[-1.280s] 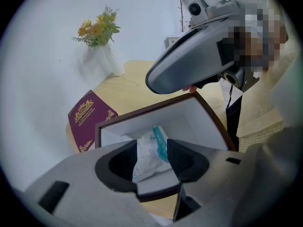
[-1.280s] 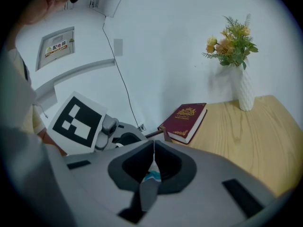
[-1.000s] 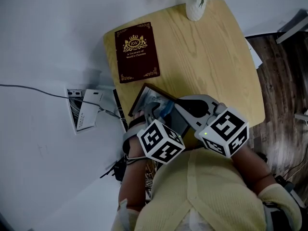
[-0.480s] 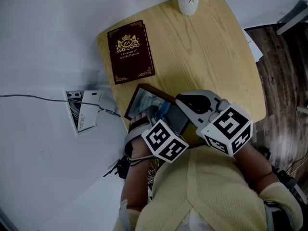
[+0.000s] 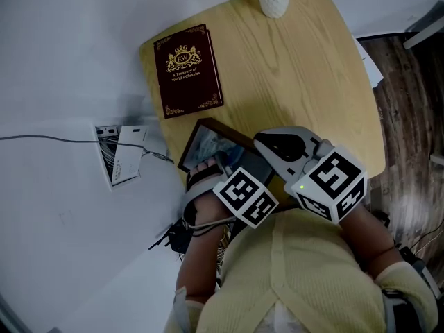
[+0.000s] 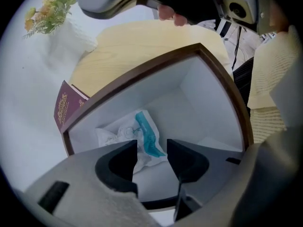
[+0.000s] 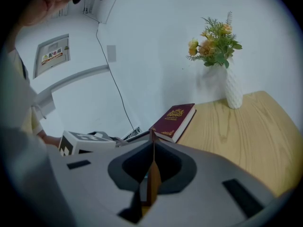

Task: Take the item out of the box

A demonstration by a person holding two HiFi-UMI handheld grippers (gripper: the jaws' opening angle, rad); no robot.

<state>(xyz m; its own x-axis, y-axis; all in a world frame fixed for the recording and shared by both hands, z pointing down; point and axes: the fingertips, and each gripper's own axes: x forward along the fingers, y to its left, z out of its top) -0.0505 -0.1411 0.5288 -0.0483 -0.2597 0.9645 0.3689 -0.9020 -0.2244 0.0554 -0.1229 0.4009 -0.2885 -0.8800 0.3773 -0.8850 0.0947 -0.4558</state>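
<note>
I read this as the reach-in step, with the grasp itself not yet made. The shallow brown-rimmed box with a white inside [image 6: 142, 77] sits tipped up on the pale wooden counter [image 5: 305, 82], near its front edge, its open mouth turned toward my left side. The item, a crumpled clear plastic packet with a teal strip [image 6: 137, 136], lies inside against the far lower corner of the white lining. It is untouched by either tool. My left gripper [image 6: 151, 157] hangs at the mouth of the box with its dark jaws parted by a moderate gap. Nothing is between them, and the packet shows beyond that gap rather than in it, so this gripper is released and empty. My right gripper [image 7: 152, 167] is clenched on the thin brown side wall of the box, which stands edge-on between its closed jaws, and I judge this grip is what holds the box tilted and steady. The next move, as I see it, is to push the left gripper deeper toward that far corner and line the gap up over the teal strip. I would then close on the packet gently, since thin film may slip or bunch. The dark red hardcover book [image 5: 187, 71] lies flat farther back, well clear of the work.
</note>
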